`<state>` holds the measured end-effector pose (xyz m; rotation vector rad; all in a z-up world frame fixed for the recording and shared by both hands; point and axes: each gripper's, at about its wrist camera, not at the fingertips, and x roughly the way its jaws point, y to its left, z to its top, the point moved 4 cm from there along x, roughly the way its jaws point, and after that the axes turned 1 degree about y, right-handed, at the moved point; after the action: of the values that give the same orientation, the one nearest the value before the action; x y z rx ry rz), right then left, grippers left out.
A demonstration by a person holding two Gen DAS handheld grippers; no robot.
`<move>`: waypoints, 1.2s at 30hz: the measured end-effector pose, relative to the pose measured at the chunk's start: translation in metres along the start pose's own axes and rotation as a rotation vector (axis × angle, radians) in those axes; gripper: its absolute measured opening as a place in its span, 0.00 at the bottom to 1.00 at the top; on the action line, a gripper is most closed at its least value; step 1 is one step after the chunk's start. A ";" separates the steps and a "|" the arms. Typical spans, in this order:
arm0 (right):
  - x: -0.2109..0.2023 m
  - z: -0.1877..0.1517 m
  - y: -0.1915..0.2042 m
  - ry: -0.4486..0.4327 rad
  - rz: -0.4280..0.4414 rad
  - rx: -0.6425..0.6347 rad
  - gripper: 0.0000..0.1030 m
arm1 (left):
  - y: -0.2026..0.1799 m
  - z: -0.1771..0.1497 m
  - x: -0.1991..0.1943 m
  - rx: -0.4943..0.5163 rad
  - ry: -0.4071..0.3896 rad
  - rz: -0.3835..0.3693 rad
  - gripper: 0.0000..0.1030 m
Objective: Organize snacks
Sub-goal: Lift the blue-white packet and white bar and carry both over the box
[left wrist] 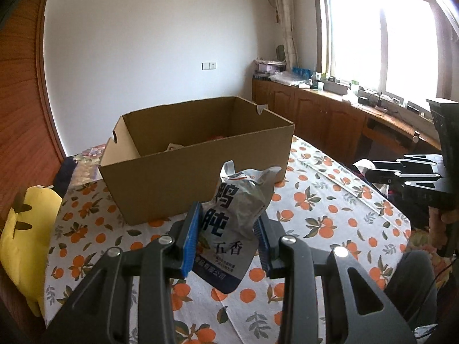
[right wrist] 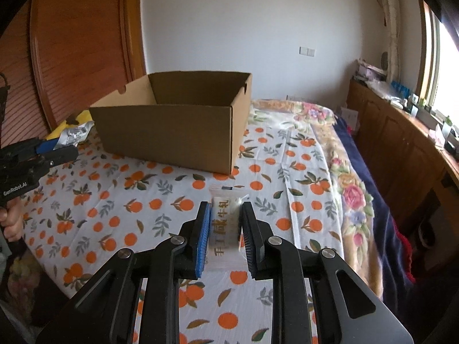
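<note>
My left gripper (left wrist: 228, 215) is shut on a crumpled silver and dark blue snack pouch (left wrist: 233, 223) with large printed characters, held above the cloth in front of the open cardboard box (left wrist: 200, 169). Some packets lie inside the box. My right gripper (right wrist: 225, 209) is shut on a small white snack packet (right wrist: 225, 226) with gold characters, lifted off the cloth and short of the cardboard box (right wrist: 169, 137). In the right wrist view the left gripper (right wrist: 61, 147) shows at the far left with the silver pouch (right wrist: 75, 133). The right gripper's body (left wrist: 407, 175) appears at the right edge of the left wrist view.
A cloth printed with oranges (right wrist: 114, 200) covers the surface, with a floral blanket (right wrist: 344, 177) to its right. A yellow plush toy (left wrist: 25, 235) lies at the left edge. Wooden cabinets (left wrist: 321, 114) with clutter run under the window. A wooden shutter door (right wrist: 80, 43) stands behind the box.
</note>
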<state>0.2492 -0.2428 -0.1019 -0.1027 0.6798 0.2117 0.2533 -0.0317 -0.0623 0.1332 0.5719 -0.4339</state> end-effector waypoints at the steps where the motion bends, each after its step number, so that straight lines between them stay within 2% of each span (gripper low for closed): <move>1: -0.002 0.000 0.000 -0.004 -0.001 0.001 0.19 | -0.001 0.000 -0.003 0.000 -0.005 0.001 0.33; 17: -0.035 0.008 0.012 -0.056 0.017 -0.016 0.20 | 0.002 0.009 -0.031 -0.036 -0.069 0.020 0.33; 28: -0.036 0.048 0.037 -0.113 0.052 -0.073 0.20 | 0.020 0.036 -0.031 -0.067 -0.114 0.053 0.33; 36: -0.019 0.075 0.056 -0.128 0.075 -0.113 0.20 | 0.034 0.054 -0.017 -0.077 -0.136 0.059 0.33</move>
<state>0.2680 -0.1792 -0.0333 -0.1710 0.5444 0.3261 0.2816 -0.0082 -0.0074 0.0459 0.4487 -0.3596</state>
